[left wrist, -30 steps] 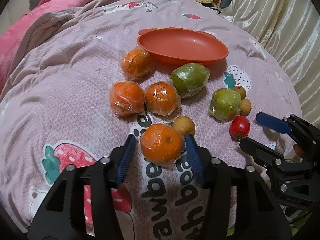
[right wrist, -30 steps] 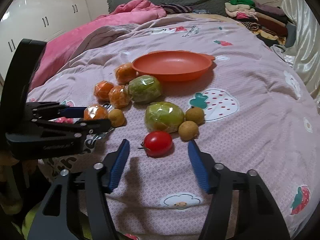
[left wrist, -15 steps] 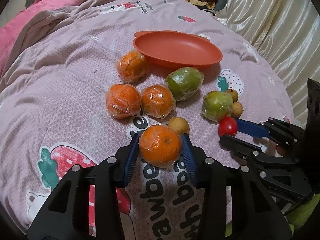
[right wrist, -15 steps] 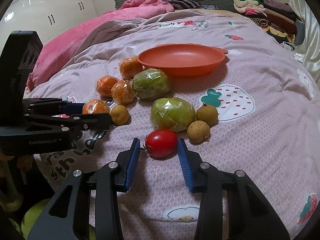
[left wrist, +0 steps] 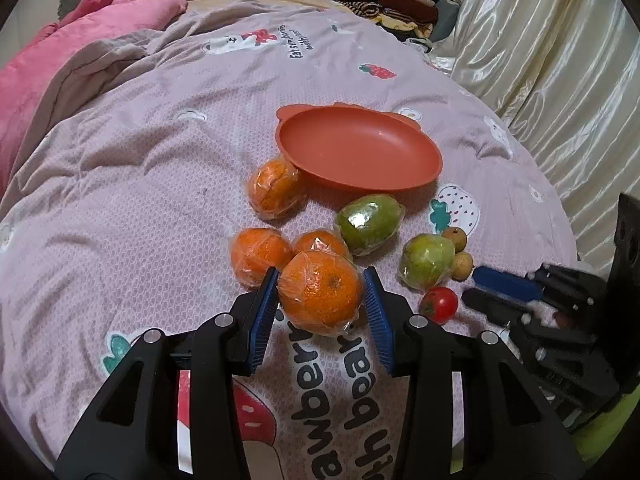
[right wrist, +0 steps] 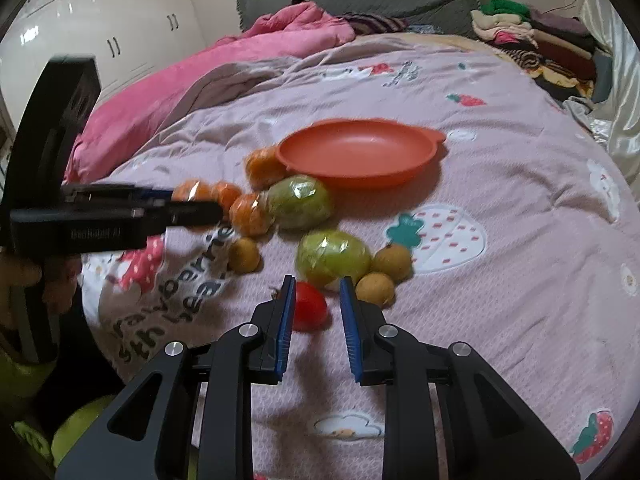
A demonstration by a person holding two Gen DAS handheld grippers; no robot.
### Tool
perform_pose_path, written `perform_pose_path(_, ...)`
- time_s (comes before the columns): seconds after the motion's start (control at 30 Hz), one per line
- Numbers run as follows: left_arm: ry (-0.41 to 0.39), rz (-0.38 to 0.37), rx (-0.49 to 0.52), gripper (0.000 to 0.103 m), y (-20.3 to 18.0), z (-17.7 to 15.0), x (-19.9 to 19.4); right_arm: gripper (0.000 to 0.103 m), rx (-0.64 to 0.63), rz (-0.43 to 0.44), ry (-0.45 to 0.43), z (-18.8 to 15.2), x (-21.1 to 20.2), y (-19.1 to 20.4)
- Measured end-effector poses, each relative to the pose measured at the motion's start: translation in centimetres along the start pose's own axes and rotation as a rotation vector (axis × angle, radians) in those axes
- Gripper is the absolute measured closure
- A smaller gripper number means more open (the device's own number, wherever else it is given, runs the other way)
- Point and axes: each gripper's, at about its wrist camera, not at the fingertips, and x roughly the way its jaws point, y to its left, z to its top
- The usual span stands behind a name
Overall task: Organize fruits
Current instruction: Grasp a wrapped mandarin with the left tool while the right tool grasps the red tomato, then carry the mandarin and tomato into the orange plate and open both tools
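Observation:
My left gripper (left wrist: 320, 292) is shut on a plastic-wrapped orange (left wrist: 320, 296) and holds it above the pink quilt. Three more wrapped oranges (left wrist: 260, 256) lie beyond it, near the empty orange oval plate (left wrist: 424, 176). Two wrapped green fruits (left wrist: 370, 222) and small brown fruits (left wrist: 460, 264) lie to the right. My right gripper (right wrist: 316, 304) has narrowed around a red tomato (right wrist: 308, 310); the left pad touches it, and a gap shows at the right pad. The tomato also shows in the left wrist view (left wrist: 440, 304).
A pink blanket (right wrist: 224, 68) is bunched at the far left of the bed. Folded clothes (right wrist: 532, 40) are stacked at the far right. Cream curtains (left wrist: 540, 60) hang along the right edge. White wardrobes (right wrist: 108, 28) stand behind.
My left gripper closed on the nearest orange and lifted it off the quilt. My right gripper moved up to the tomato and narrowed around it.

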Motion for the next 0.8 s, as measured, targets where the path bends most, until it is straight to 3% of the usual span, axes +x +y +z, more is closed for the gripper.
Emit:
perform_pose_path(0.13,0.007,-0.002,0.001,0.069,-0.1,0.1,0.2,0.078,0.011,0.019,0.031,-0.8,0.9,0.2)
perform_pose_path(0.27,0.011,0.0,0.001,0.069,-0.1,0.1,0.4,0.062,0.014,0.036,0.038,-0.8,1.9,0.8)
perform_pose_path(0.4,0.01,0.002,0.0,0.069,0.0,0.0,0.5,0.061,0.01,0.034,0.046,-0.8,3.0,1.0)
perform_pose_path(0.47,0.013,0.001,0.002,0.069,0.1,0.2,0.7,0.07,0.005,0.028,0.048,-0.8,3.4,1.1)
perform_pose_path(0.53,0.016,0.0,0.007,0.069,0.0,0.2,0.6,0.071,0.012,0.035,0.041,-0.8,3.3,0.7)
perform_pose_path(0.8,0.009,-0.012,0.022,0.069,-0.3,2.5,1.0,0.072,0.011,0.068,-0.033,0.9,0.2,-0.3)
